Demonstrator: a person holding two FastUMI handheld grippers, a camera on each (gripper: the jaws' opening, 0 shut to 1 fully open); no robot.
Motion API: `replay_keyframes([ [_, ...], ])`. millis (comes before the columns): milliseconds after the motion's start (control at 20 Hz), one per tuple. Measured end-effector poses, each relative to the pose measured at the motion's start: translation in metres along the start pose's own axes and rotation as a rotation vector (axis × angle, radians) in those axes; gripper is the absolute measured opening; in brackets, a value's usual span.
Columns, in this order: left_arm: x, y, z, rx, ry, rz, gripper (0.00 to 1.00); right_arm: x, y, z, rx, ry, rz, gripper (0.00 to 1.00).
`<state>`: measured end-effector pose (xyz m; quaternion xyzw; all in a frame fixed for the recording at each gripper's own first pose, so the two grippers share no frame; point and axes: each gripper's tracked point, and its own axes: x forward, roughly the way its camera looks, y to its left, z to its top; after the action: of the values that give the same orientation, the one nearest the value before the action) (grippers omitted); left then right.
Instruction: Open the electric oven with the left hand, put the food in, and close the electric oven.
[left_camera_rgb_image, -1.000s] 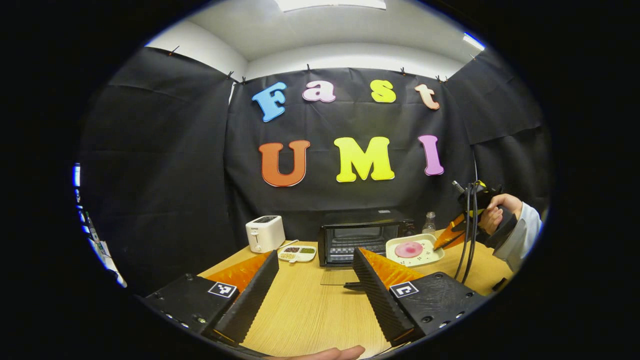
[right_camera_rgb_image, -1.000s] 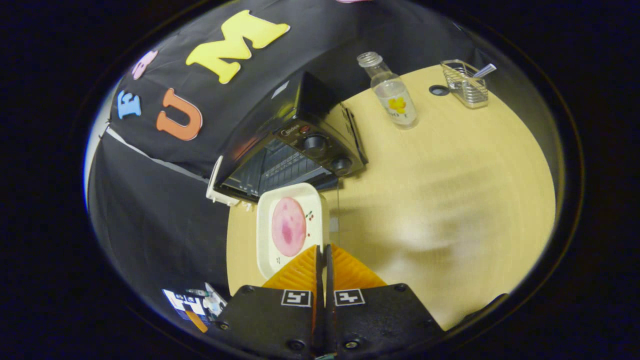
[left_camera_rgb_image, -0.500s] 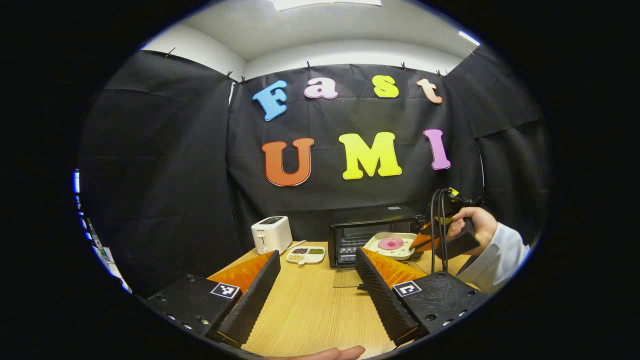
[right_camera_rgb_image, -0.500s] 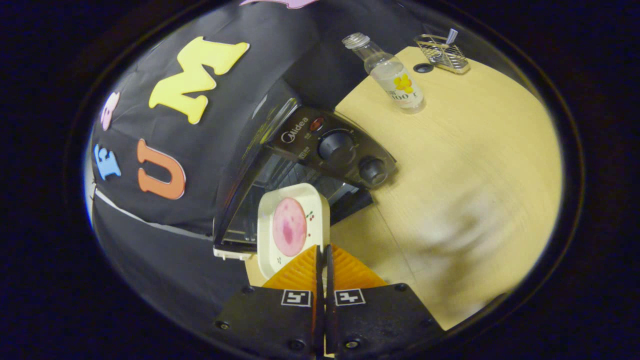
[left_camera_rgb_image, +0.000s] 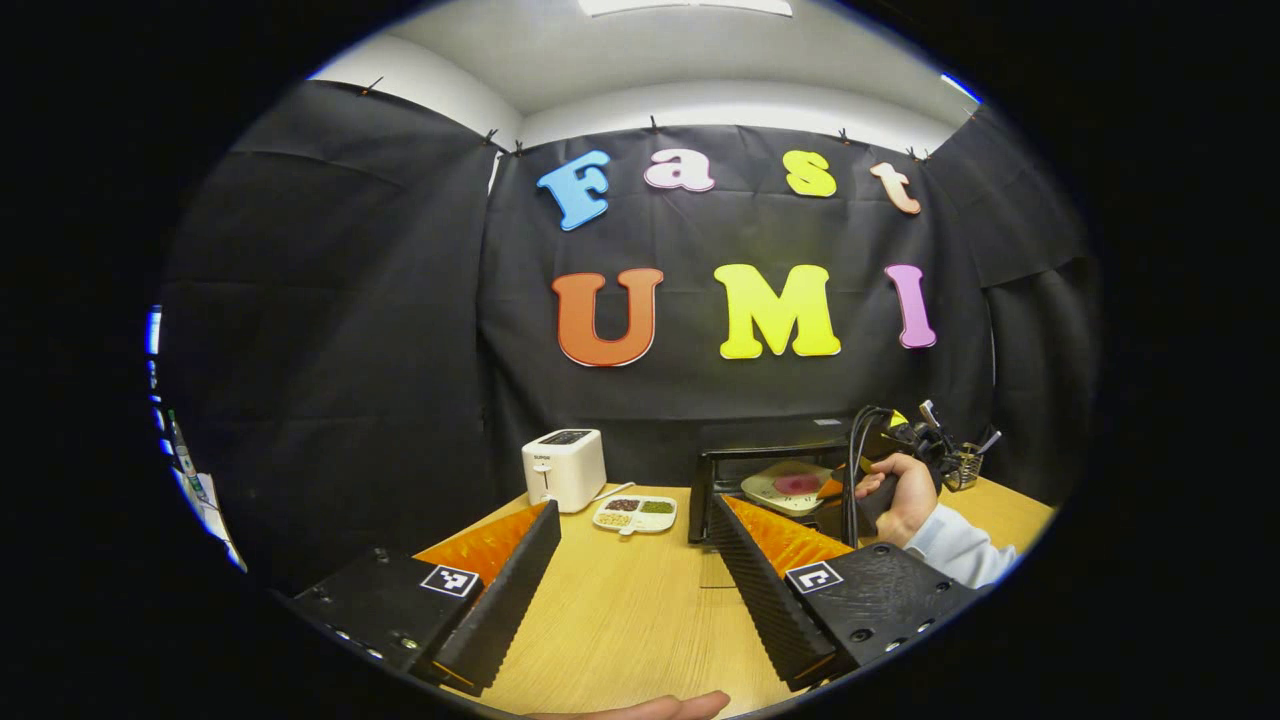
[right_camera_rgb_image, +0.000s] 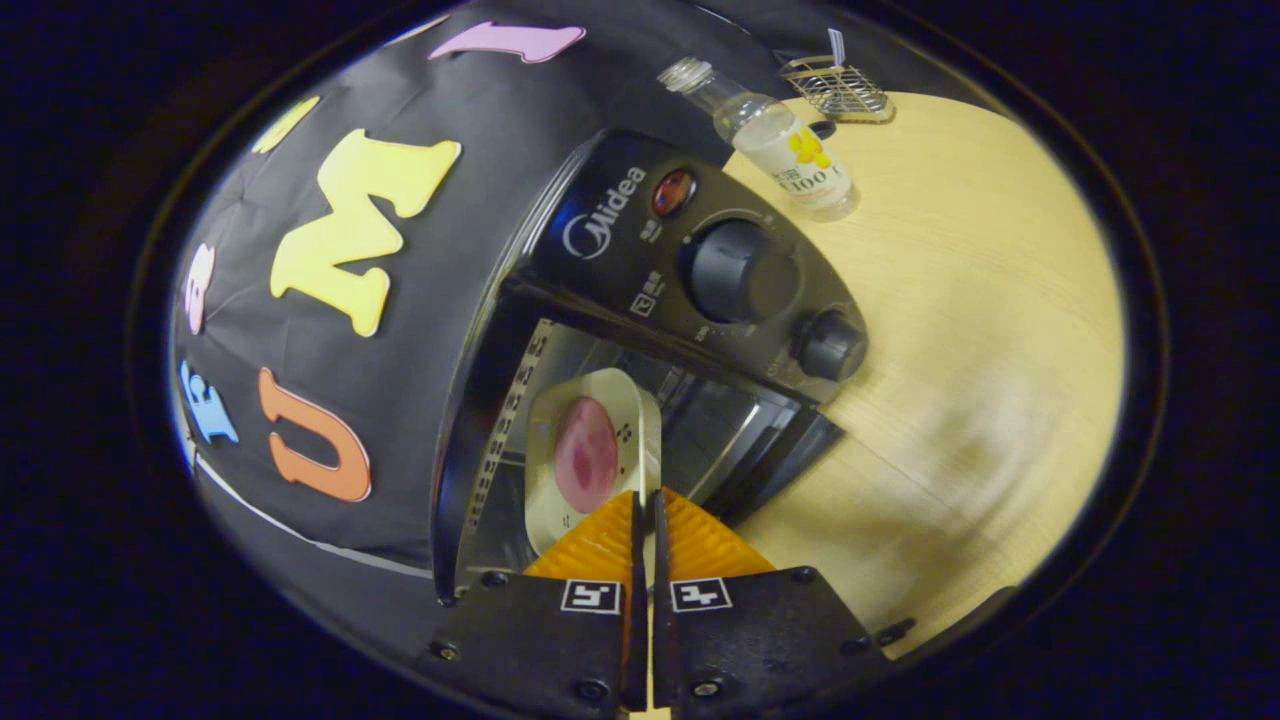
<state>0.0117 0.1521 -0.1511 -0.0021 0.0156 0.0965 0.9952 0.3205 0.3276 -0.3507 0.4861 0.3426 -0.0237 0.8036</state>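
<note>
Electric oven (right_camera_rgb_image: 640, 300) stands on the wooden table (right_camera_rgb_image: 980, 330), door down and cavity open. Right gripper (right_camera_rgb_image: 645, 510) has both fingers pinched together on the near rim of the cream plate (right_camera_rgb_image: 590, 450); the plate carries a round pink food slice (right_camera_rgb_image: 585, 455). The plate's long axis runs straight ahead from the fingertips, its far end inside the oven opening. In the left gripper view the plate (left_camera_rgb_image: 790, 485) sits in the oven (left_camera_rgb_image: 770, 470) mouth, held by the person's hand (left_camera_rgb_image: 900, 495). Left gripper (left_camera_rgb_image: 635, 570) hovers over the table with its fingers wide apart, holding nothing. Toaster (left_camera_rgb_image: 563, 468) and a divided snack dish (left_camera_rgb_image: 635, 512) stand left of the oven; a clear bottle (right_camera_rgb_image: 770, 140) stands beside it.
</note>
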Motion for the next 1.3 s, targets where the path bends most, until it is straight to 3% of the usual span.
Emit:
replay_keyframes([
  [200, 0.005, 0.013, -0.014, -0.015, 0.029, 0.017, 0.96, 0.024, 0.029, -0.001, -0.063, -0.037, 0.083, 0.07],
  [400, 0.009, 0.019, -0.031, -0.042, 0.070, 0.021, 0.96, 0.036, 0.028, 0.005, -0.108, -0.088, 0.089, 0.11],
  [500, 0.008, 0.018, -0.033, -0.037, 0.074, 0.026, 0.96, 0.027, 0.024, 0.017, -0.127, -0.121, 0.091, 0.08],
  [600, 0.006, 0.016, -0.029, -0.033, 0.069, 0.024, 0.96, 0.027, 0.021, 0.018, -0.144, -0.142, 0.086, 0.22],
  [800, -0.005, 0.005, -0.023, -0.045, 0.076, -0.007, 0.96, 0.012, 0.007, 0.013, -0.155, -0.120, 0.069, 0.39],
  [950, -0.015, 0.001, -0.018, -0.033, 0.072, -0.025, 0.96, -0.003, 0.000, 0.008, -0.185, -0.119, 0.055, 0.42],
  [1000, -0.018, 0.001, -0.017, -0.031, 0.072, -0.024, 0.96, -0.008, -0.001, 0.005, -0.198, -0.116, 0.061, 0.52],
  [1150, -0.031, -0.001, -0.013, -0.033, 0.074, -0.019, 0.95, -0.028, -0.001, -0.005, -0.236, -0.110, 0.089, 0.50],
  [1200, -0.038, -0.001, -0.010, -0.038, 0.072, -0.019, 0.96, -0.036, -0.003, -0.006, -0.256, -0.115, 0.095, 0.63],
  [1300, -0.048, -0.005, -0.003, -0.038, 0.057, -0.028, 0.96, -0.051, 0.000, -0.009, -0.304, -0.120, 0.126, 0.67],
])
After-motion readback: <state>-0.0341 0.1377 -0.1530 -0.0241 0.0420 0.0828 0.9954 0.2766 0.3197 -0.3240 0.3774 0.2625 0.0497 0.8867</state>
